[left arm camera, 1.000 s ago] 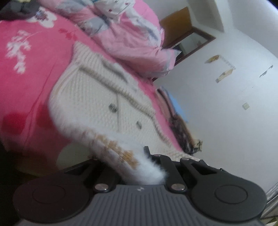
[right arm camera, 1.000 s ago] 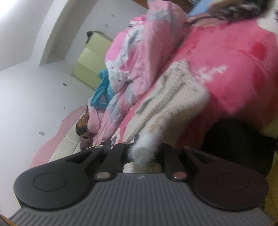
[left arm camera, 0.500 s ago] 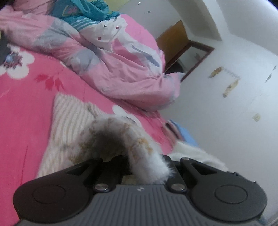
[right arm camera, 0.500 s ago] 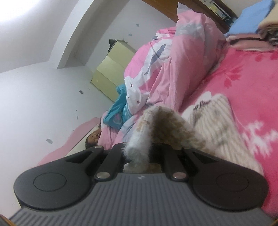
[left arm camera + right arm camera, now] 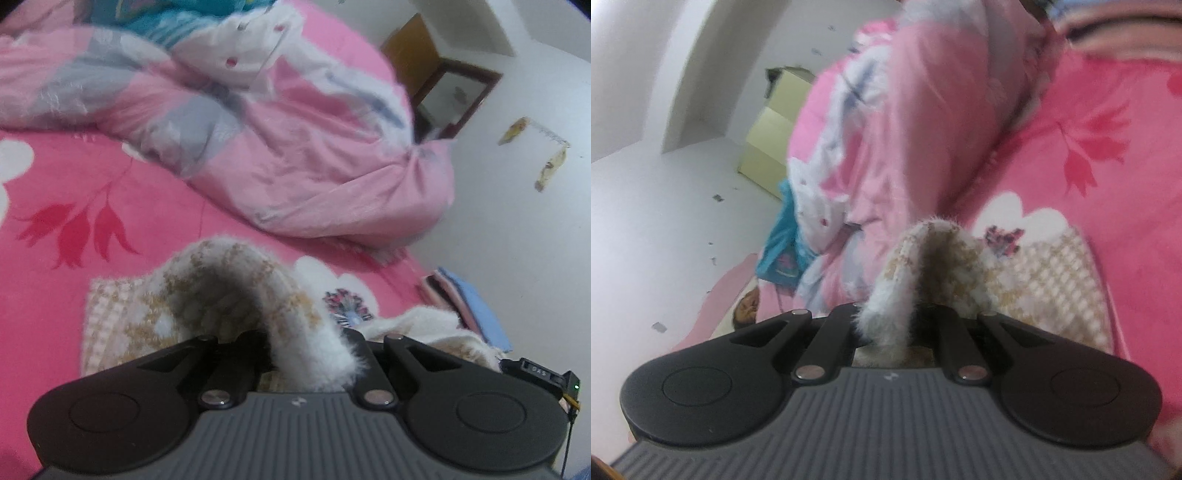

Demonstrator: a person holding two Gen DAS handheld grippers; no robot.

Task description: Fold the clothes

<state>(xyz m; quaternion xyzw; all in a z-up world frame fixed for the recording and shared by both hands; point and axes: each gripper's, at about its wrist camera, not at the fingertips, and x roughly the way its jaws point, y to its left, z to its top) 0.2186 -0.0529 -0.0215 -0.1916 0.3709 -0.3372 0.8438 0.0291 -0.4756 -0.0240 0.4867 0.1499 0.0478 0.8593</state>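
Pinching the hem of the fluffy cream knitted cardigan [image 5: 229, 295] over the pink flowered bedsheet [image 5: 92, 192], the left gripper [image 5: 306, 354] and right gripper [image 5: 886, 328] are both clamped on it, its lower half doubled over, the fold seemingly midway, laying down and smoothing left.

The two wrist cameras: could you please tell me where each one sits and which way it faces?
Left wrist: sits on the left gripper, looking along its fingers over the pink bed toward the quilt and white wall; the gripper is shut on the sweater.
Right wrist: sits on the right gripper, looking across the bed toward the quilt and a yellow cabinet; its jaws pinch the sweater too.
Shared: sweater, bed, quilt. No hand shows.
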